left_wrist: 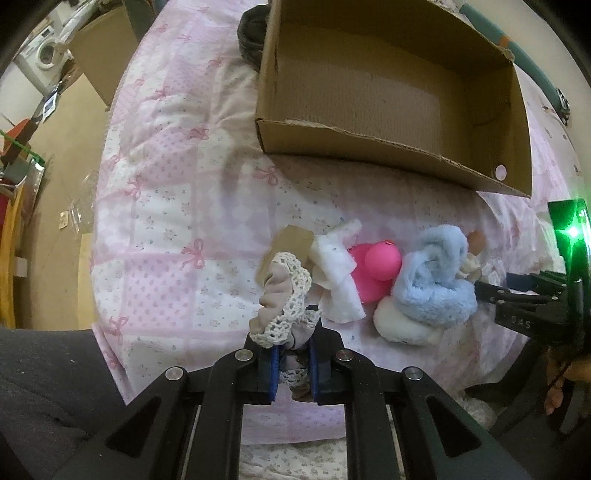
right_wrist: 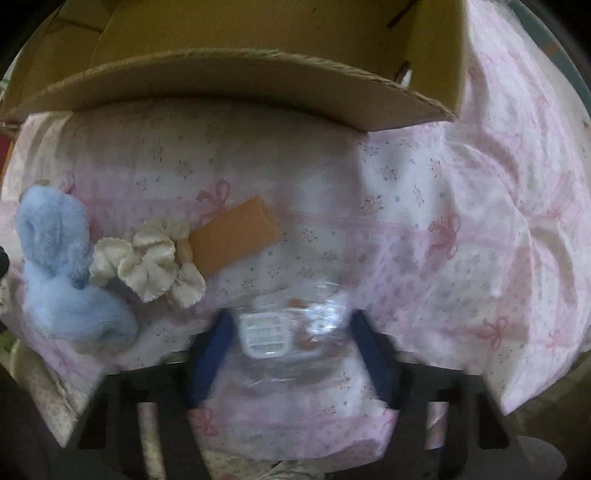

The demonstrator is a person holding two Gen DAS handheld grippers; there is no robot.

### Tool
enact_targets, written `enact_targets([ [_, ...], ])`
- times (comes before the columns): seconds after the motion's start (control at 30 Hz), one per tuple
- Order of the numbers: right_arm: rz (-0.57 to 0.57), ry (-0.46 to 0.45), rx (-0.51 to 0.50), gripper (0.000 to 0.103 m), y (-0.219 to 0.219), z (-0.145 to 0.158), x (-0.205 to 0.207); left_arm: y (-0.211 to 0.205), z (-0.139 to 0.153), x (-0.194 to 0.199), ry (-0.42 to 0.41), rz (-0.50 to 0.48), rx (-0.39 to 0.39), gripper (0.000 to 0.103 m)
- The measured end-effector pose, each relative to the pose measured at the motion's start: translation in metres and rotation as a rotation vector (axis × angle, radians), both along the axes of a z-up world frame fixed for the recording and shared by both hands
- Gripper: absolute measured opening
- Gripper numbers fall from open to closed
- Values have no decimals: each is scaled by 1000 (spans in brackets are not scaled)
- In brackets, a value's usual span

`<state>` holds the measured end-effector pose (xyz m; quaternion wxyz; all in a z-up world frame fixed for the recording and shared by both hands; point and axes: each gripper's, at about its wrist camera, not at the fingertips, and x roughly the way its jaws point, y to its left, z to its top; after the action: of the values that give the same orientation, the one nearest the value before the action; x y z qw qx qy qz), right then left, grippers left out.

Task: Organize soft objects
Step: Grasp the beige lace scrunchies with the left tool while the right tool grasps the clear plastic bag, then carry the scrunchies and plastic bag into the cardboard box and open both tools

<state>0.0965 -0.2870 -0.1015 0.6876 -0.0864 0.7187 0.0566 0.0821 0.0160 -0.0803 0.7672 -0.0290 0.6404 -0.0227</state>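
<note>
My left gripper (left_wrist: 293,369) is shut on a beige scrunchie with a white crochet edge (left_wrist: 282,299), held above the bed. Beyond it lie a brown card tag (left_wrist: 291,240), a white cloth (left_wrist: 338,280), a pink rubber toy (left_wrist: 376,267) and a fluffy blue item (left_wrist: 434,280). The open cardboard box (left_wrist: 369,144) stands behind them. My right gripper (right_wrist: 291,350) is open around a clear plastic packet (right_wrist: 291,328) lying on the bed. In the right wrist view a cream scrunchie (right_wrist: 147,262) on an orange card (right_wrist: 236,232) and the fluffy blue item (right_wrist: 62,266) lie to the left, before the box (right_wrist: 240,85).
The pink bow-print bedspread (left_wrist: 166,221) covers the bed; its left edge drops to the floor. A dark garment (left_wrist: 253,33) lies behind the box's left corner. The right gripper's body with a green light (left_wrist: 569,236) shows at the right of the left wrist view.
</note>
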Motion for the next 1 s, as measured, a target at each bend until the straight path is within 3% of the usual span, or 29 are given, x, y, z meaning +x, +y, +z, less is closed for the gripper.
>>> enact_targets([
  [0.1,-16,0,28,41,-8,11,6,1,0,-1,-4,5,4,11],
  [0.3,-6,-59,158,40,-15,56,-5,6,-2,-4,-3,9,13,11],
  [0.53,9,-281,350,40,-32,130,-28,3,-2,-2,-12,14,39,11],
  [0.63,-7,-378,404,40,-37,140,-28,3,-1,-2,-25,18,59,11],
  [0.77,-55,-430,469,40,-36,149,-16,4,11,-2,-60,23,63,11],
  [1.0,-90,-487,520,40,-34,156,8,3,64,17,-207,22,30,11],
])
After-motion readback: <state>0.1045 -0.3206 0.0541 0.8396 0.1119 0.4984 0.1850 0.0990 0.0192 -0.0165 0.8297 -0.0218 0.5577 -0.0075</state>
